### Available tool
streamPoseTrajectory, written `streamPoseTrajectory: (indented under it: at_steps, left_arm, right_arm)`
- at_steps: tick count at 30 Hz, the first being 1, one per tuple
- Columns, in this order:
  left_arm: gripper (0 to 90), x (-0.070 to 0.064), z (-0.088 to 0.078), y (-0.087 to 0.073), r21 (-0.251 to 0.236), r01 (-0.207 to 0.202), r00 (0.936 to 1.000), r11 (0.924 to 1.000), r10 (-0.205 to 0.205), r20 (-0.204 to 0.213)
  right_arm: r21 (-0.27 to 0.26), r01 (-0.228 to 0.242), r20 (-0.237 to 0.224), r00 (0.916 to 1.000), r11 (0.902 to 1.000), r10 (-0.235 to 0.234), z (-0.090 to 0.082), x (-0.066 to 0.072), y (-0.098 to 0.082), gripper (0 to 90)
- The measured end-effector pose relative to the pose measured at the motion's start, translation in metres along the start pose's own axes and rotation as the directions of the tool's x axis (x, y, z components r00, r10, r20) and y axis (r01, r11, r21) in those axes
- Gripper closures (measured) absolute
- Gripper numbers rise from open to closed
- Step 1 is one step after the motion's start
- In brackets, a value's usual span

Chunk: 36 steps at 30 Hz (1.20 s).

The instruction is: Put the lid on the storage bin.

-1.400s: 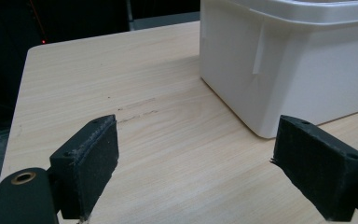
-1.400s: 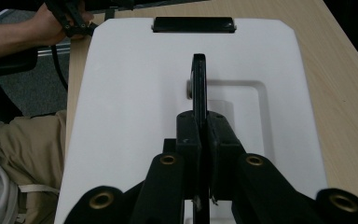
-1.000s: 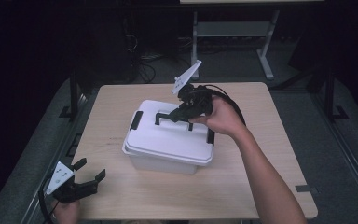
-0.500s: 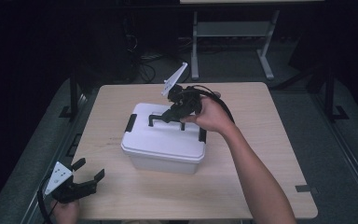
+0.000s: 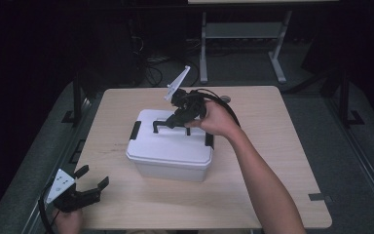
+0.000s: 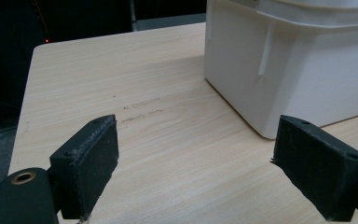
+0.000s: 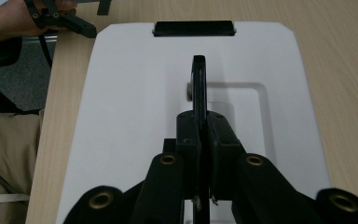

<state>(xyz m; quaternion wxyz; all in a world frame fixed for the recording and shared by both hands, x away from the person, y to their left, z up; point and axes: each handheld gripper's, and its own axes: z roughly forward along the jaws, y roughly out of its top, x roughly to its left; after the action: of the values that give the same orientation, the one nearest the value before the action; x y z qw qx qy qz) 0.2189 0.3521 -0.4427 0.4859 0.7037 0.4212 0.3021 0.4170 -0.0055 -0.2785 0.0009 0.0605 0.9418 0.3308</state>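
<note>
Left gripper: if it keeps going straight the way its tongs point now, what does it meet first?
Most likely the white lidded box. The left gripper is open over bare table, and the box's near corner stands ahead, towards the right tong. Depth is hard to judge, so it might slide just past that corner.

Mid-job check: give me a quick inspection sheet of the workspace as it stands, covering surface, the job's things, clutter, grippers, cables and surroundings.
Surface: light wooden table, faint scuff marks near its left side.
Job's things: white lidded box near the table's middle, lid on; black handle raised upright; black latches at both ends.
Clutter: one small round thing on the table behind the box, too small to identify.
Grippers: right gripper shut on the handle; left gripper open, holding nothing, near the table's front left corner, apart from the box.
Cables: black cable loops from the right gripper.
Surroundings: dark room; grey metal stand and floor cables behind the table.
</note>
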Motion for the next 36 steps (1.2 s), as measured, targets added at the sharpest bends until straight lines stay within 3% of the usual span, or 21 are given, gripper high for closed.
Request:
streamPoseTrajectory:
  at_steps: [23, 36]
  left_arm:
    - [13.0, 0.001, -0.002, -0.001, -0.001, 0.000, 1.0000, 1.0000, 0.000, -0.002]
    - [13.0, 0.000, -0.004, 0.000, -0.004, -0.004, 1.0000, 1.0000, 0.004, -0.005]
  right_arm:
    - [0.001, -0.030, -0.019, 0.9994, 0.9995, 0.030, 0.011, -0.002, -0.004, 82.6]
    - [-0.032, -0.050, -0.027, 0.9984, 0.9982, 0.049, -0.005, 0.010, -0.015, 76.2]
